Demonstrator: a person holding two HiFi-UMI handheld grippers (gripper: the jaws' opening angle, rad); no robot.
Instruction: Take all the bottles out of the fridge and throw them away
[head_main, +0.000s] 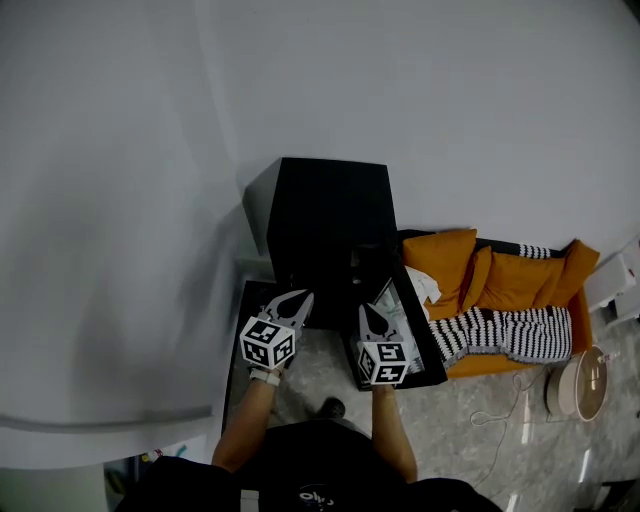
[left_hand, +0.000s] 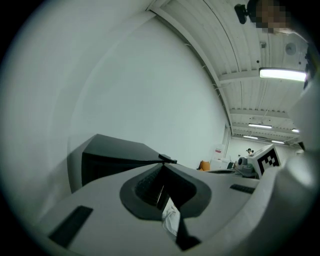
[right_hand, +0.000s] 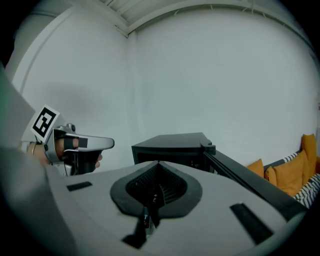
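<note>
Just beyond the left tool (head_main: 303, 297) and right tool (head_main: 369, 310) stands the fridge (head_main: 325, 215).

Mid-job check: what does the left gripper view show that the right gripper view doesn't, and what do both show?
Left gripper view only: the ceiling with its lit strip lights and the right gripper's marker cube.
Right gripper view only: the left gripper held in a hand, and the edge of a striped blanket.
Both: the black fridge, the white wall behind it, the orange cushions (only a speck in the left gripper view), and each gripper's own jaws closed together.
</note>
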